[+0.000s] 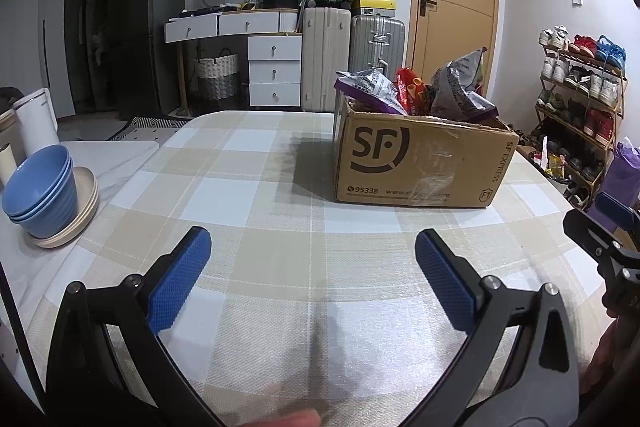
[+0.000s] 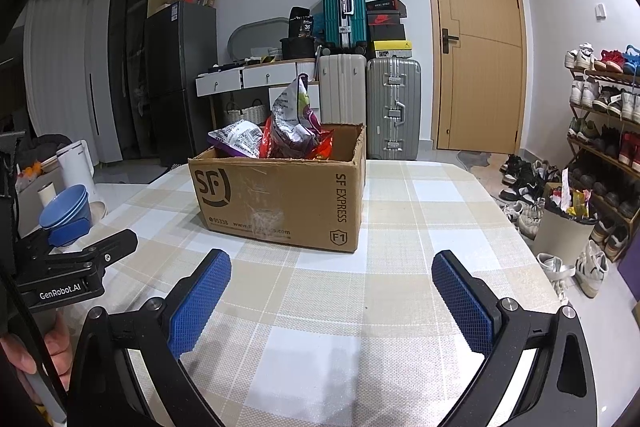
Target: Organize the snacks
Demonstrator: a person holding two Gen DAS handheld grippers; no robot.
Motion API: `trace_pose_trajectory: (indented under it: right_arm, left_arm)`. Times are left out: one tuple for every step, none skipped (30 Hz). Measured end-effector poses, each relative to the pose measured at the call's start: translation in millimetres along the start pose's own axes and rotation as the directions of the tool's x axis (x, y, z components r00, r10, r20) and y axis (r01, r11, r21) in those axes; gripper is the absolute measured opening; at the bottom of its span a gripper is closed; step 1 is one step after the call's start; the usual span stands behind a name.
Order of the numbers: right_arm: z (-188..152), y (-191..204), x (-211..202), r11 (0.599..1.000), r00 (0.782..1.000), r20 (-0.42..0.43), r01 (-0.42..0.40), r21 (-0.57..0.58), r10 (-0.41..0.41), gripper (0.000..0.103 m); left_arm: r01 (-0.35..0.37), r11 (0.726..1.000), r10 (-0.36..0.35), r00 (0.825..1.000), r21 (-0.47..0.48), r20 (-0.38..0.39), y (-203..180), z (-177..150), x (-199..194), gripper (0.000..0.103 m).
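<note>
White walls, wooden door (image 2: pixel 476 43), stacked suitcases (image 2: pixel 370 67), shoe rack (image 2: pixel 604 115), dark fridge (image 2: pixel 176 79).

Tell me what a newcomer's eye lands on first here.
The brown cardboard box marked SF stands on the checked tablecloth, with crumpled snack bags sticking out of its open top. Nearer the camera, both blue-padded tongs, left and right, hang open and empty above the cloth.

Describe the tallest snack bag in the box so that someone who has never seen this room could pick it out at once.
Start at the checked tablecloth and find the open cardboard SF Express box standing on it. Several snack bags poke out of its top. The one meant is the silver and purple bag that stands upright and rises well above the lower red bag beside it.
</note>
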State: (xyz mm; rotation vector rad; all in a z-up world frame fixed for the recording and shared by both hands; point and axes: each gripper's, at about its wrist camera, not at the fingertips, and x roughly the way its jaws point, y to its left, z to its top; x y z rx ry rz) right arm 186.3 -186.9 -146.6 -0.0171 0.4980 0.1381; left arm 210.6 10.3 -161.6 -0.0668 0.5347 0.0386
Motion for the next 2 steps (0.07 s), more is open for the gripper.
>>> trace_pose_trajectory:
  right_arm:
    - [0.1, -0.1, 0.1, 1.0, 1.0, 0.001, 0.0, 0.0, 0.0, 0.102]
    - [0.1, -0.1, 0.1, 1.0, 1.0, 0.001, 0.0, 0.0, 0.0, 0.102]
  left_arm:
    - [-0.003, 1.0, 0.003, 1.0, 0.0, 0.003, 0.0, 0.3, -0.5, 0.102]
    - [-0.003, 1.0, 0.003, 1.0, -0.003, 0.008, 0.5, 0.3, -1.6, 0.102]
